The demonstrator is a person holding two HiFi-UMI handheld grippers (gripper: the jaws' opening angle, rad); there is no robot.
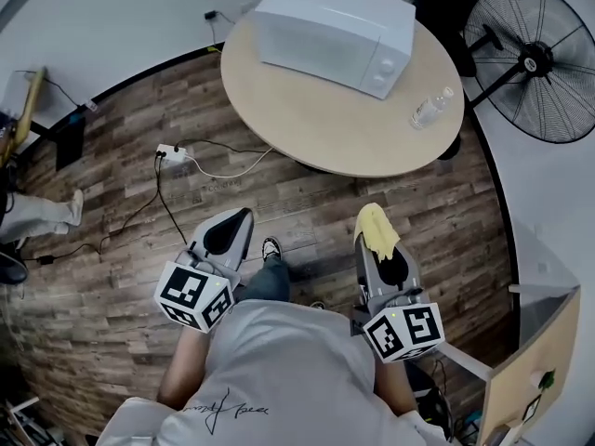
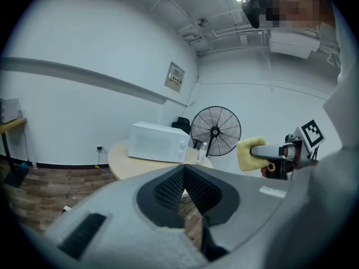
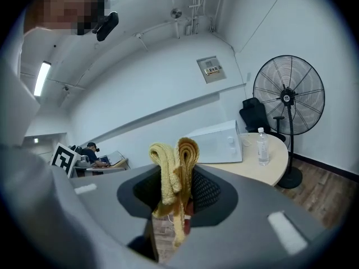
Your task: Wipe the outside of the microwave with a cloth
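Microwave (image 1: 335, 31): white, standing on the far part of the round table (image 1: 307, 133), close to its far edge, with the control knobs at its right end. Door shut. Nothing touches it.

Water bottle (image 3: 262, 147): clear, upright, at the right edge of the table, just right of the microwave's knob end and apart from it.

Right gripper (image 3: 179, 179): clenched on a yellow cloth (image 3: 175, 160). The cloth is folded over, its doubled fold standing up above the jaw tips and a loose end hanging down between the pads. In the head view the gripper is held over the wood-plank floor (image 1: 112, 240), short of the table's near edge, tips pointing toward the table. Cloth and microwave are well apart, with the bare tabletop between them; in the right gripper view the microwave sits behind the cloth and slightly to its right.

Left gripper (image 2: 184, 171): jaws closed tip to tip with nothing held between them. It is also over the floor, level with the right gripper and at the person's other side, pointing toward the table's near left edge.

Surroundings: a black pedestal fan (image 1: 536, 59) stands on the floor beyond the right edge of the table. A white power strip (image 1: 172, 153) with trailing cables lies on the floor left of the table.
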